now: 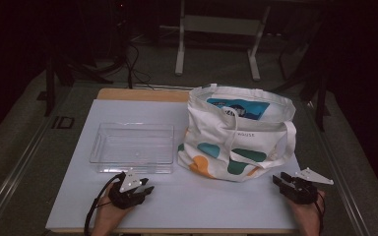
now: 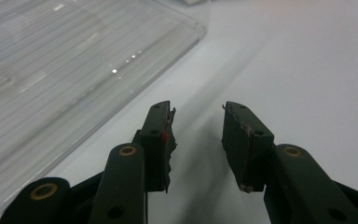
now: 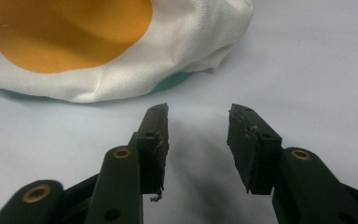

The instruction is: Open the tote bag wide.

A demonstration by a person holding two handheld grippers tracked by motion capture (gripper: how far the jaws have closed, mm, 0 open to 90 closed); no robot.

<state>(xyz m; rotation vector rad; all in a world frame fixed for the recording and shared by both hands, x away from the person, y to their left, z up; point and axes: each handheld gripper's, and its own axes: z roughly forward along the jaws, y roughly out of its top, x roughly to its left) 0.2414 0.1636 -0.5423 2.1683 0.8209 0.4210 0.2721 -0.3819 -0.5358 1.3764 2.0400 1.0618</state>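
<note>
A white cloth tote bag [image 1: 231, 137] with orange and green blobs stands at the right of the white table [image 1: 187, 196], and a blue-and-white packet [image 1: 238, 108] shows in its open mouth. A clear plastic bin [image 1: 133, 147] lies empty to its left. My left gripper [image 1: 147, 188] rests open on the table just in front of the bin's near right corner [image 2: 74, 70], nothing between its jaws. My right gripper [image 1: 277, 180] is open near the bag's bottom right corner, whose orange patch [image 3: 65, 32] lies just ahead of its jaws.
The table's front edge runs just behind both hands. A wooden strip [image 1: 142, 94] shows at the table's far edge. Metal frame legs [image 1: 179, 49] and cables stand on the dark floor beyond. Bare tabletop lies between the two grippers.
</note>
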